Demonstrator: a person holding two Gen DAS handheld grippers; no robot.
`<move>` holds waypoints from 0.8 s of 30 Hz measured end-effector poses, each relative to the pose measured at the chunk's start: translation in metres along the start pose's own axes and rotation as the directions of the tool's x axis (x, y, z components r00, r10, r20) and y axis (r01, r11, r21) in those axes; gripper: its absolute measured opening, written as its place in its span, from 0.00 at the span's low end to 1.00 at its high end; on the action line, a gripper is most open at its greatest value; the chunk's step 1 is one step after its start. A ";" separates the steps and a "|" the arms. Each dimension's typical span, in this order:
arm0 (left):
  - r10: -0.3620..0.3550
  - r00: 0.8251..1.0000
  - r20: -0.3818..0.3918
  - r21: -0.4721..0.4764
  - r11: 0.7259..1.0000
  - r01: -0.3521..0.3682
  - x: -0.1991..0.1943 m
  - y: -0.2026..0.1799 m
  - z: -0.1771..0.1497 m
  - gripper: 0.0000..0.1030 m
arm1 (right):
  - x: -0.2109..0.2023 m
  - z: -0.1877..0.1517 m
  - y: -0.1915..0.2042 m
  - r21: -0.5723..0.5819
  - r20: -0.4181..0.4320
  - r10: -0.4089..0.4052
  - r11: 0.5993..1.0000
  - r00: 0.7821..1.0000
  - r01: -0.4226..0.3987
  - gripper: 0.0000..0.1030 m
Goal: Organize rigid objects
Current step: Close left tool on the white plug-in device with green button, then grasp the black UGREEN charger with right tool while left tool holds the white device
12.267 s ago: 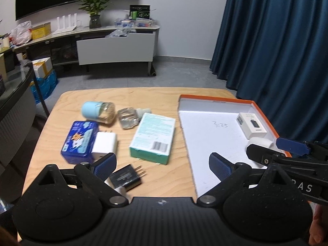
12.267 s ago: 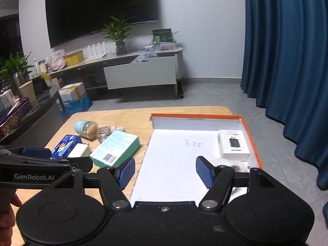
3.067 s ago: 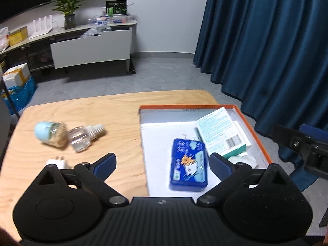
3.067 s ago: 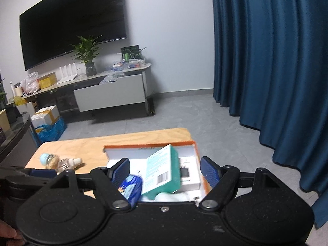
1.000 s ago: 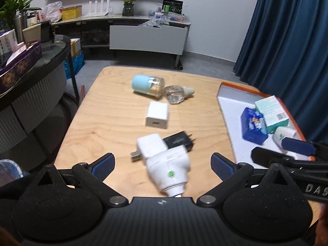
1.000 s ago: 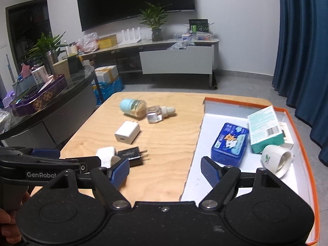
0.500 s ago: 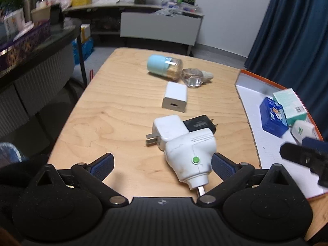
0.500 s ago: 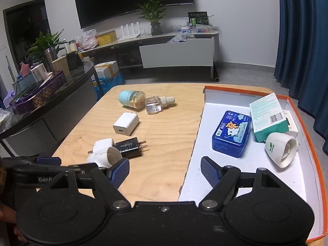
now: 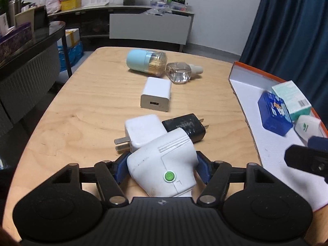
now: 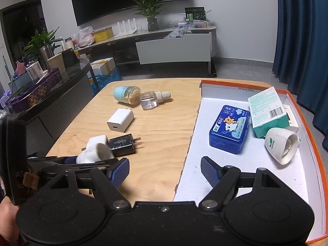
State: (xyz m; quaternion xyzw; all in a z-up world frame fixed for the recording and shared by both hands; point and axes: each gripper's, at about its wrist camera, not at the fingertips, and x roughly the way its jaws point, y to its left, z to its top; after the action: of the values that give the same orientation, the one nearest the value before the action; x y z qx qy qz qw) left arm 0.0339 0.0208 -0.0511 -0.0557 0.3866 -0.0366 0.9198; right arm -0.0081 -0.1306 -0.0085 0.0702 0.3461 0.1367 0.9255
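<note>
Left gripper (image 9: pixel 162 164) angled down, fingers just closed on white plug-in device (image 9: pixel 164 168); right gripper (image 10: pixel 165 171) empty, wide.

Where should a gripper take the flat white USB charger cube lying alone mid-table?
Across the two long side faces of the white USB charger cube, coming from above. It lies flat with bare wooden table on both sides, and those faces are parallel and narrow enough for the jaws.
</note>
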 end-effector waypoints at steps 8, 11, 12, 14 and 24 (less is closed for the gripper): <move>0.009 1.000 0.029 -0.003 1.000 -0.009 -0.034 0.027 0.001 0.64 | 0.022 0.006 0.015 -0.039 -0.026 0.046 0.998 0.999 -0.047 0.88; 0.037 0.998 0.056 -0.007 0.999 -0.037 -0.046 0.039 0.004 0.64 | 0.038 0.012 0.027 -0.069 -0.037 0.081 0.994 0.996 -0.083 0.88; 0.047 0.997 0.062 -0.009 0.999 -0.047 -0.049 0.042 0.005 0.64 | 0.044 0.014 0.032 -0.082 -0.042 0.093 0.992 0.995 -0.096 0.88; 0.059 0.996 0.072 -0.015 0.998 -0.058 -0.053 0.049 0.006 0.64 | 0.058 0.018 0.041 -0.111 -0.057 0.100 0.988 0.993 -0.106 0.88; 0.057 0.995 0.080 -0.054 0.997 -0.053 -0.049 0.062 0.012 0.64 | 0.115 0.026 0.061 -0.205 -0.161 0.065 0.974 0.985 -0.098 0.89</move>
State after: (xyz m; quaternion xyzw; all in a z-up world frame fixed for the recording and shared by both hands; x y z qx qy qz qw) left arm 0.0103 0.0884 -0.0164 -0.0702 0.3509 0.0012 0.9338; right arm 0.0798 -0.0388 -0.0468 -0.0255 0.3964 0.2160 0.8919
